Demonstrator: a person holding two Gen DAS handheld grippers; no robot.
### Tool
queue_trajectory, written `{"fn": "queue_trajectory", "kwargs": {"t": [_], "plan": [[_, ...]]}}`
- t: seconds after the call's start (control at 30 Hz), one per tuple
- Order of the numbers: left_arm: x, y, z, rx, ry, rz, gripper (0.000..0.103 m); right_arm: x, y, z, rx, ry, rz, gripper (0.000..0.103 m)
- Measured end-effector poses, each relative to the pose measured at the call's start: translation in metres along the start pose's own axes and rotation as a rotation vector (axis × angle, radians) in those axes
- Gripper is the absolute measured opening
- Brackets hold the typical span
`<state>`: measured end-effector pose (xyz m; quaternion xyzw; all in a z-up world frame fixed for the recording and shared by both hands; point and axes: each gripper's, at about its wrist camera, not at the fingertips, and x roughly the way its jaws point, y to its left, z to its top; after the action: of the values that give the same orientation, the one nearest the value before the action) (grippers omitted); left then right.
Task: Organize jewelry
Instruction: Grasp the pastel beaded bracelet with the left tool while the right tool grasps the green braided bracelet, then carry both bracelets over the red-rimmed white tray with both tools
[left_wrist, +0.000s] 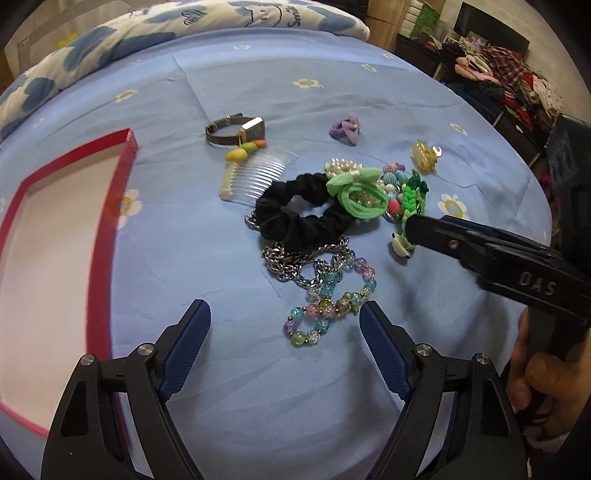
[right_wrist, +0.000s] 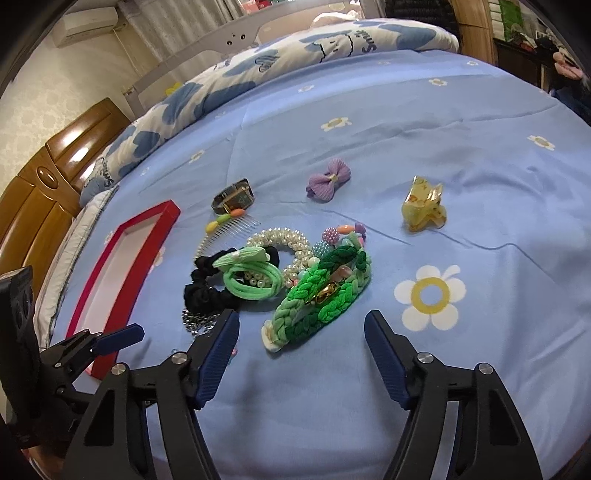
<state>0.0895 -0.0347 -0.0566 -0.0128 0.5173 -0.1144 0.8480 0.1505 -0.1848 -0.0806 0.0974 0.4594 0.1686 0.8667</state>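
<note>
while both grippers hang over the blue flowered bedsheet (right_wrist: 480, 206), neither one has anything between its fingers. the left gripper (left_wrist: 284, 314) is spread wide; just ahead of its right fingertip (left_wrist: 373, 314) lies a pastel bead bracelet (left_wrist: 328, 302), tangled with a silver chain (left_wrist: 295, 258) a little farther out. beyond the chain sits a black scrunchie (left_wrist: 295, 218), with a light green hair tie (left_wrist: 362, 195) resting on its far right side and a pearl band (left_wrist: 341, 166) behind that. off to the left of the left fingertip (left_wrist: 195, 317) lies the red-rimmed tray (left_wrist: 114, 206), its white inside bare.

the right gripper (right_wrist: 301, 328) is likewise released, its fingers straddling the near end of a green braided bracelet (right_wrist: 321, 299), apart from it on both sides. straight ahead past the pile lie a clear comb (right_wrist: 232, 225) and a square-faced watch (right_wrist: 234, 199), farther still a purple bow (right_wrist: 328, 181). ahead and to the right of the right finger (right_wrist: 384, 350) stands a yellow claw clip (right_wrist: 424, 208), well apart from the heap.

in the left wrist view, the right gripper's tip overlaps the braided bracelet's near end, and whether it touches cannot be told there.
</note>
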Motion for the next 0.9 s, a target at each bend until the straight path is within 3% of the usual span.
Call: {"fn": "queue_trajectory", "kwargs": {"t": [0.13, 0.2, 0.27, 0.33, 0.43, 0.9], "plan": [[0.009, -0.002, -0.003, 0.011, 0.023, -0.007, 0.072, 0.014, 0.001, -0.004, -0.011, 0.033, -0.015, 0.059], [0.008, -0.004, -0.004, 0.023, 0.015, -0.007, 0.060, 0.015, 0.002, -0.005, -0.021, 0.023, -0.029, 0.049], [0.007, -0.004, -0.004, 0.031, 0.013, -0.025, 0.032, 0.014, 0.000, -0.006, -0.019, 0.021, -0.030, 0.036], [0.006, -0.004, -0.003, 0.035, 0.014, -0.040, 0.018, 0.012, -0.003, -0.006, -0.010, 0.020, -0.028, 0.032], [0.001, -0.004, -0.006, 0.034, 0.011, -0.067, 0.007, 0.005, -0.009, -0.008, 0.009, 0.008, -0.027, 0.024], [-0.056, 0.013, -0.018, -0.042, -0.099, -0.126, 0.006, -0.041, 0.002, -0.018, 0.017, -0.066, 0.053, 0.021]]}}
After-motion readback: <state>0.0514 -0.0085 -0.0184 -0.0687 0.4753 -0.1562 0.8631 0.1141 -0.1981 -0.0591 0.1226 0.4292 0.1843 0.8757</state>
